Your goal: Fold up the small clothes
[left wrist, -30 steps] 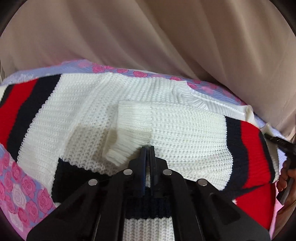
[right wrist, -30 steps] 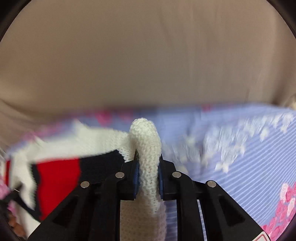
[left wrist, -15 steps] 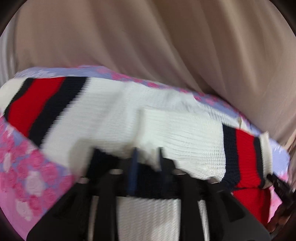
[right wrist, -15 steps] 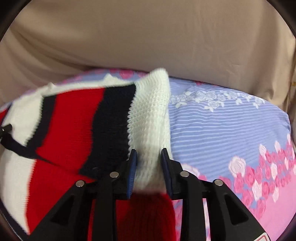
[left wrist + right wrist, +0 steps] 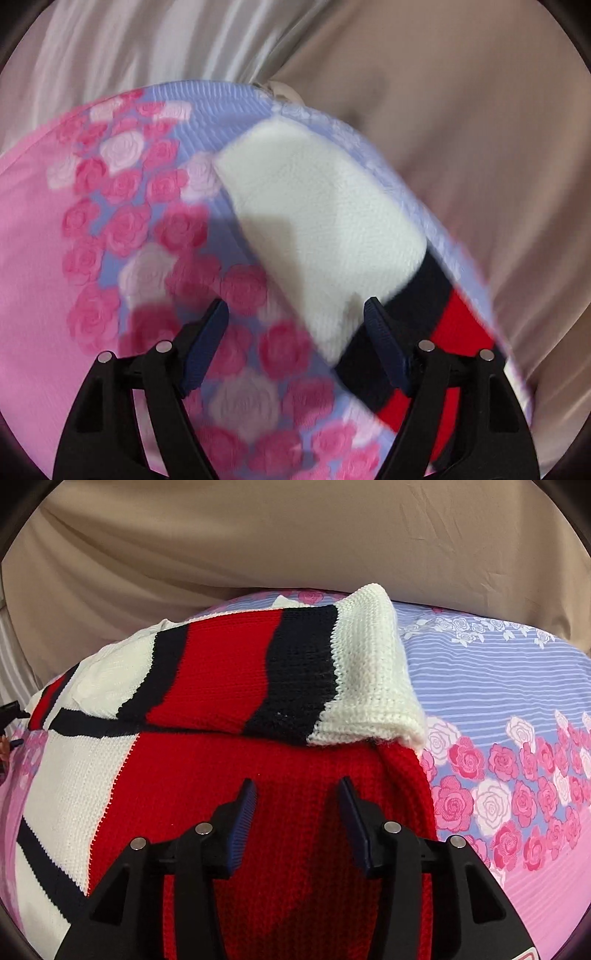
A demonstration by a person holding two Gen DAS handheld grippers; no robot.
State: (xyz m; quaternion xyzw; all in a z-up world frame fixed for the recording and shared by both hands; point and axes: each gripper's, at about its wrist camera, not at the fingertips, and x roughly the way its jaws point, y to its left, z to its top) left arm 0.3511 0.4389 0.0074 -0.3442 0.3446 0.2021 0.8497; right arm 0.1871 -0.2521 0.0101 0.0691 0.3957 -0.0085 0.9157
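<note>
While the knitted sweater (image 5: 229,686) lies on the rose-print bedsheet (image 5: 517,686) with 1 striped sleeve (image 5: 332,672) folded across its red body, both tools hover spread. The right gripper (image 5: 297,794) sits over the near red knit — gripping nothing. The left gripper (image 5: 295,317) is at the sweater's white left edge, its view blurred.

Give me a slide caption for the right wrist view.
Open right gripper above knit sweater, sleeve folded across.

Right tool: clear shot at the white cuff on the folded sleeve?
Probably yes. The right tool is open over the red panel, and the white cuff lies exposed on top just ahead, nothing covering it.
</note>
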